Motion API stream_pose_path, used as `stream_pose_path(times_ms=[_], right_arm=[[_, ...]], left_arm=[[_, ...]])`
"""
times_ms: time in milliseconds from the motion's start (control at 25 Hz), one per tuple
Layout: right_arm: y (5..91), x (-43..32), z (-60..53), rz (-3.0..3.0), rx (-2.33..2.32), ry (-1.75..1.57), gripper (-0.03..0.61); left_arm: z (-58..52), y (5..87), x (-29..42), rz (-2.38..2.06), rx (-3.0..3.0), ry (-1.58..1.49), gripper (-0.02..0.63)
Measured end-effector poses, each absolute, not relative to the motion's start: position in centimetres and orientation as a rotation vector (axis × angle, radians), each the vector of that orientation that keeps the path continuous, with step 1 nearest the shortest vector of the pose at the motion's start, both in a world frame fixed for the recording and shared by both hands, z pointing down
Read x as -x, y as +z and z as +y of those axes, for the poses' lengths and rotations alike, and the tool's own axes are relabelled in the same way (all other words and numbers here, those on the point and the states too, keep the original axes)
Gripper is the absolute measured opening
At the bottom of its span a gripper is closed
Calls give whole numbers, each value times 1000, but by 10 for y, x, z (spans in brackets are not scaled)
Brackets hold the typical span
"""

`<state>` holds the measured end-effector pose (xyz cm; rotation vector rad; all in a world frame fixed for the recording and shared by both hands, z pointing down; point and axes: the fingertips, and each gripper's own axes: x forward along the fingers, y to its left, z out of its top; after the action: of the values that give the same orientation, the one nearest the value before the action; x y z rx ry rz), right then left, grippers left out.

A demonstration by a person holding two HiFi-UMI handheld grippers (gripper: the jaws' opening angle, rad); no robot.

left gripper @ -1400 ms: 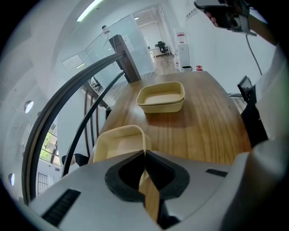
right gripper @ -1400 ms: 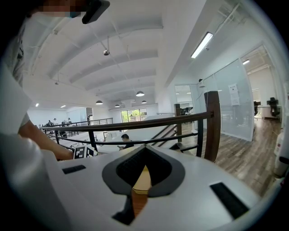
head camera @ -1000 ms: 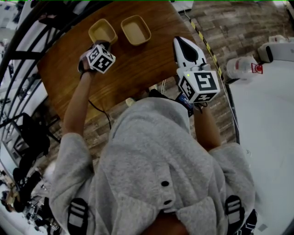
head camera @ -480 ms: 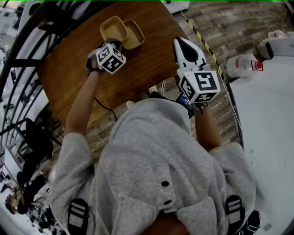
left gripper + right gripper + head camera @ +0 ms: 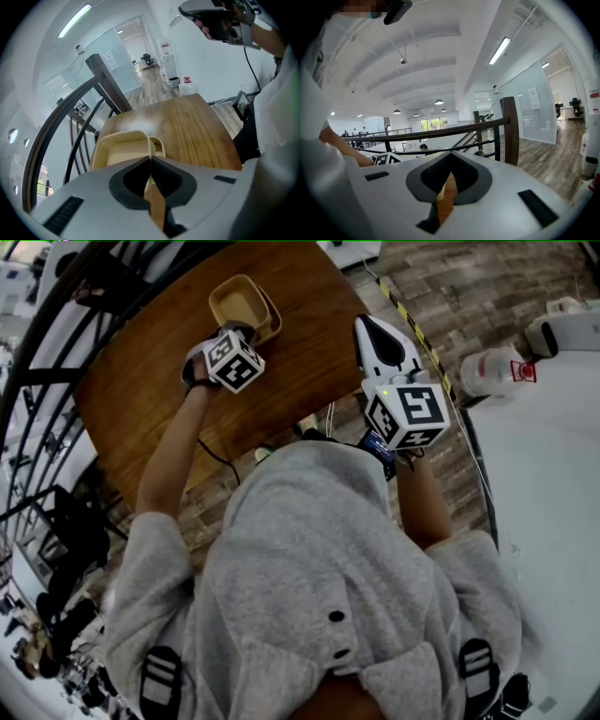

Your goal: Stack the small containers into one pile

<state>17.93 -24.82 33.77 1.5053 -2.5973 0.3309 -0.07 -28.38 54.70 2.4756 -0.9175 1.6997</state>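
Two cream square containers are on the wooden table (image 5: pixel 309 362) at the far end. My left gripper (image 5: pixel 236 331) is shut on the near wall of one container (image 5: pixel 239 302) and holds it over the second container (image 5: pixel 273 322), of which only the right rim shows. In the left gripper view the pinched wall runs up from the closed jaws; the held container (image 5: pixel 117 152) lies to the left and the other one (image 5: pixel 159 146) peeks out on the right. My right gripper (image 5: pixel 368 324) hovers shut and empty over the table's right edge.
A black railing (image 5: pixel 56 352) curves along the table's left side. To the right are a brick-pattern floor with yellow-black tape (image 5: pixel 422 334), a water jug (image 5: pixel 492 376) and a white surface (image 5: pixel 544 484). A thin cable (image 5: pixel 211 465) hangs off the table's near edge.
My left gripper has carried its container to the right, from beside the second container to over it. The right gripper has stayed where it was.
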Motion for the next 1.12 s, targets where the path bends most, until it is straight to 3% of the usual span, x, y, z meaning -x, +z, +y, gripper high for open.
stream_pose_path(times_ms=[1120], right_arm=[[343,-220,-252,-2586,-1528,355,11]], left_arm=[[-275,587,-35,-833,-2401,1722,23]])
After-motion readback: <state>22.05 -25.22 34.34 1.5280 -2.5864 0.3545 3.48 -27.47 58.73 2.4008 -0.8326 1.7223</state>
